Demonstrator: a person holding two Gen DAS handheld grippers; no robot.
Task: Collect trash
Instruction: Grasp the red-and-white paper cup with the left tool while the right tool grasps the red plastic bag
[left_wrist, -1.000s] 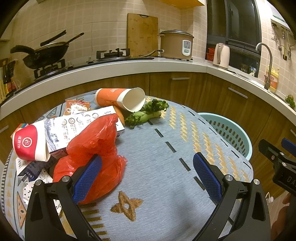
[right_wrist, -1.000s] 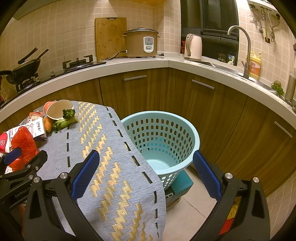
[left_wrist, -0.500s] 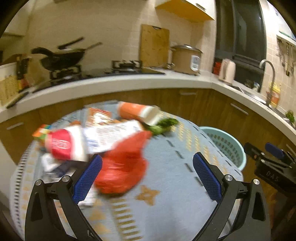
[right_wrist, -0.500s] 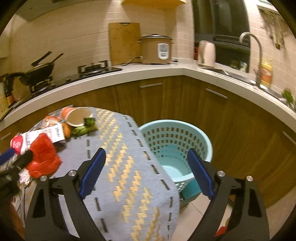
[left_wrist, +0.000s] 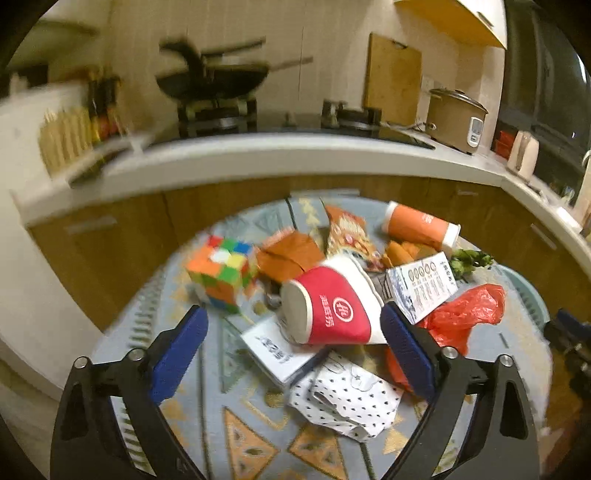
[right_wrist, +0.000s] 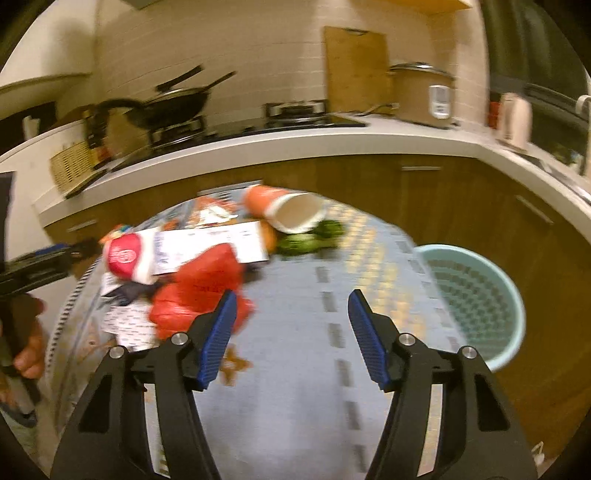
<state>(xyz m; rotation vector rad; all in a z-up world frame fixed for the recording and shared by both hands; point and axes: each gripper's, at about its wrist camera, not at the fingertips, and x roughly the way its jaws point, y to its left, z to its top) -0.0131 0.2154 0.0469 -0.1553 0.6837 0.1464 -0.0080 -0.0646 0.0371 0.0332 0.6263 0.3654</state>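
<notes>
Beside table edge (right_wrist: 413, 251), basket (right_wrist: 476, 295).

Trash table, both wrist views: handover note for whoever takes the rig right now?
Left tongs: open, nothing held, aimed at the red cup lying on its side.
Right tongs: jaws have just been closing, nothing between them, over bare tablecloth beside the red bag.
Trash is all on the table: red cup, orange cup, white box, red bag, spotted paper, broccoli. A puzzle cube sits among it.
Basket stands beside the table, looks empty.
Done: nothing collected yet. Left: every piece into the basket.
</notes>
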